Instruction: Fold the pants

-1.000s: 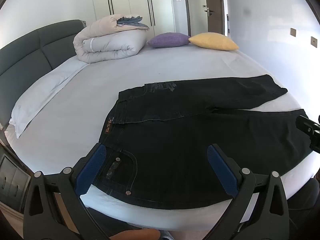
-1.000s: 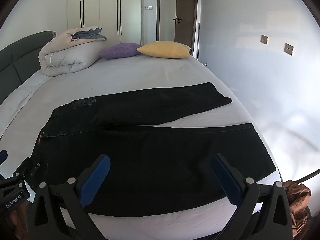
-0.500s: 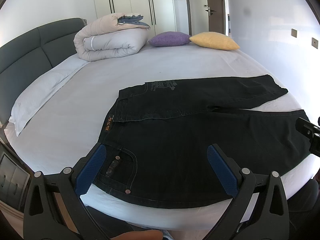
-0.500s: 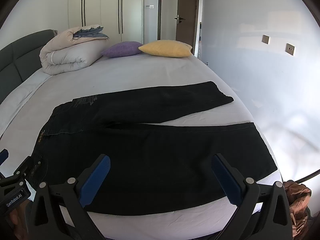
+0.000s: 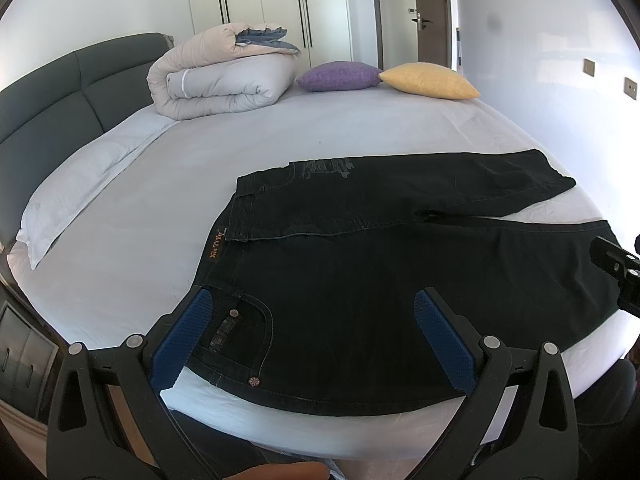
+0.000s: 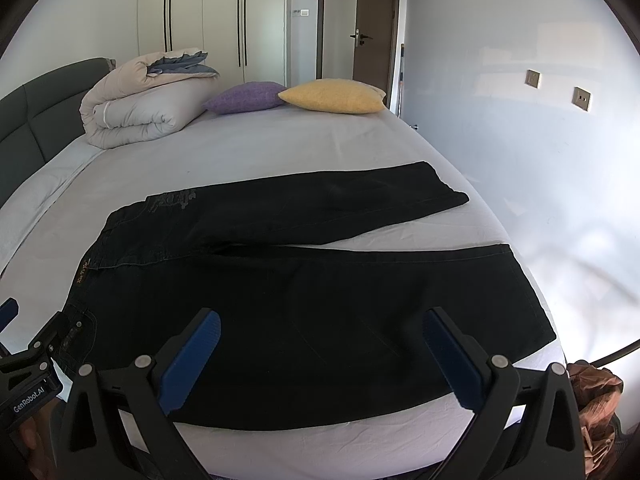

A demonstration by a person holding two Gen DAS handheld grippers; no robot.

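A bedroom with white wardrobes and a bed (image 5: 360,132) under a pale sheet, a dark headboard (image 5: 60,96) along its left. At the far end lie a rolled duvet (image 5: 224,80), a purple cushion (image 5: 340,76) and a yellow cushion (image 5: 430,80).

The pants (image 5: 380,272) lie flat on the near part of the bed, waistband to the left and legs running right. The far leg angles away from the near one, leaving a wedge of sheet between them.

The left gripper (image 5: 312,336) hovers at the near edge of the bed over the waist and pocket, jaws spread wide with nothing between them; its blue pads (image 5: 180,336) hold no cloth. The right gripper (image 6: 320,360) hovers over the near leg, jaws equally wide and empty. Whether either touches the pants cannot be told.
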